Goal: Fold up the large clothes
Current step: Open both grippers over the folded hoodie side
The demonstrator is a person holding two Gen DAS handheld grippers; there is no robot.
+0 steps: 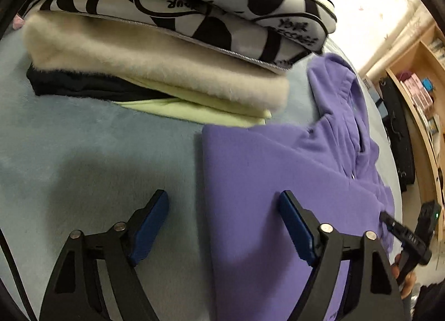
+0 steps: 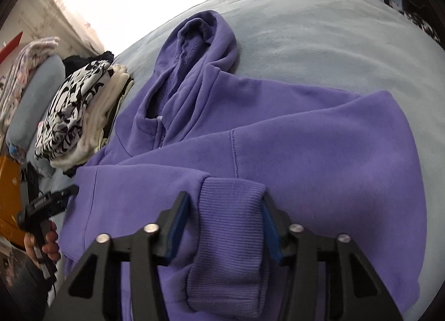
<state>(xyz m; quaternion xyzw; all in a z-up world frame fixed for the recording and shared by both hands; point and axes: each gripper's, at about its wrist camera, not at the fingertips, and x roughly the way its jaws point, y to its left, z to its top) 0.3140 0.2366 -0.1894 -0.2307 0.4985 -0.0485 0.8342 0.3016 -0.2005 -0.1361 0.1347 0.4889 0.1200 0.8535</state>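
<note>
1. Right hand-held gripper (image 2: 225,223) is seen with its jaws apart, straddling the ribbed cuff (image 2: 230,232) of a purple hoodie (image 2: 306,159); the blue pads stand just beside the cuff on either side, and no firm clamp on it can be made out.
2. Left hand-held gripper (image 1: 222,226) is likewise spread wide, empty, and poised over the left folded edge of the hoodie (image 1: 264,170), one finger above the purple cloth and the other above the pale blue bed cover (image 1: 83,154).
3. The hoodie is laid flat on the bed cover (image 2: 319,31), hood (image 2: 194,42) pointing away, with both sleeves apparently already brought across the body.
4. A stack of folded clothes (image 1: 167,42) is placed just beside it: a black-and-white printed piece on top, then a cream fluffy one, a light green one and a dark one below.
5. The step in hand is judged to be the folding-in of the sleeves, nearly finished; the crosswise fold of the body is not yet done.
6. For the next move, the cuff would need to be left lying flat, and the lower hem gripped at both corners and carried towards the hood evenly, so that the tucked sleeves are not dragged out.
</note>
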